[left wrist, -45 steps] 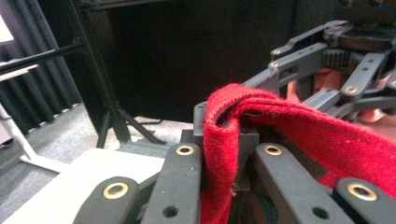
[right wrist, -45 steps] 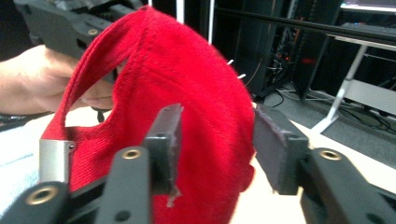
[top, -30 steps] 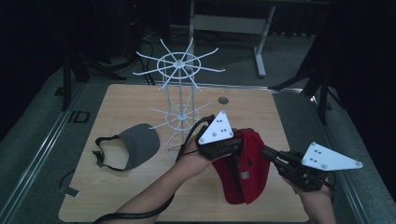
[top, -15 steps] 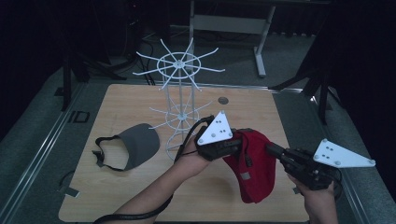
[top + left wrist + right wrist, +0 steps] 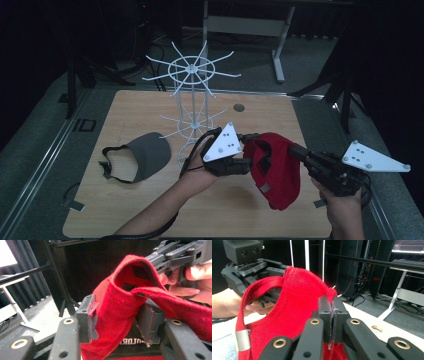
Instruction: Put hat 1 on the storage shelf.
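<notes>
— Over the table's right half, what were they holding?

— A red cap (image 5: 276,170), lifted off the wooden table (image 5: 150,210) between both tools. The left gripper (image 5: 248,161) had its jaws apart with a fold of the cap's edge between them; I couldn't tell whether they were really pinching it. The right gripper (image 5: 331,315) was clenched on the red cloth, jaws pressed together.

— Any writing?

— A label inside the cap (image 5: 131,342) showed letters, something like "OLOR", cut off by the jaw. "ID" was marked near the table's left edge.

— What else stood around?

— A white wire rack (image 5: 192,107) toward the far edge, just behind the left hand (image 5: 200,167). A grey visor (image 5: 142,155) lay on the left half, well apart from the cap. Small round hole (image 5: 239,107) near the far edge. A metal buckle (image 5: 242,340) hung on the cap's strap. Beyond the table, mostly darkness and hard to make out.
</notes>
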{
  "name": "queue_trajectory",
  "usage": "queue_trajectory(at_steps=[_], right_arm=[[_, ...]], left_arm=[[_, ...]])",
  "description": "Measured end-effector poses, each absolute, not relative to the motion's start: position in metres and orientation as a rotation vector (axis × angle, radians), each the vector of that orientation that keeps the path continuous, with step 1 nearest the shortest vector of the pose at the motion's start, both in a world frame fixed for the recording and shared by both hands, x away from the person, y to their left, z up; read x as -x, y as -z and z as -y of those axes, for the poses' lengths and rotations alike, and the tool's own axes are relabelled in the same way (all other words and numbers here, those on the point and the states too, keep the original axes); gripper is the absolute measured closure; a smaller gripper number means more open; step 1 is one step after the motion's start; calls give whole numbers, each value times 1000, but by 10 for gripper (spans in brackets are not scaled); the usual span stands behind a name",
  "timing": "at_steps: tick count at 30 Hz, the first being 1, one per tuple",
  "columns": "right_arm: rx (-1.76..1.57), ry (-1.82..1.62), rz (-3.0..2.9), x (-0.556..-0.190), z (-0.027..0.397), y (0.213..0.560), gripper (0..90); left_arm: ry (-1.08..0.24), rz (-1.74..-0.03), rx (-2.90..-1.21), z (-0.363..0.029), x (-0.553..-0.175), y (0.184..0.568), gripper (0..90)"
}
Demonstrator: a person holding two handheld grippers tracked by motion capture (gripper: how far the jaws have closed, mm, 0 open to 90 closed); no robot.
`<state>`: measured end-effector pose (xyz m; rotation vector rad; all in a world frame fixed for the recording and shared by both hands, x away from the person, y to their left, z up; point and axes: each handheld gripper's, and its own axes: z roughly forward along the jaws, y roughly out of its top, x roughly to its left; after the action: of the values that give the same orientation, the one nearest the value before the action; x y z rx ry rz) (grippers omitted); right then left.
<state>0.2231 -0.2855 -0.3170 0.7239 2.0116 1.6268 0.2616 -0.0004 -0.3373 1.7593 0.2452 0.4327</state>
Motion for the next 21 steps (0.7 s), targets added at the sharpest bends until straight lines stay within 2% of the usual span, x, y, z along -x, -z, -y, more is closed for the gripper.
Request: queue_trajectory(at_steps=[7,21], right_arm=[[-712,-1612,-2014,-223,282,313,884],[-742,-1628,-1961,-225,289,302,884]], left_arm=[[-467,-259,-1753,-12,-252,340,486],[-507,-411,-1712,-47,-256,348,501]])
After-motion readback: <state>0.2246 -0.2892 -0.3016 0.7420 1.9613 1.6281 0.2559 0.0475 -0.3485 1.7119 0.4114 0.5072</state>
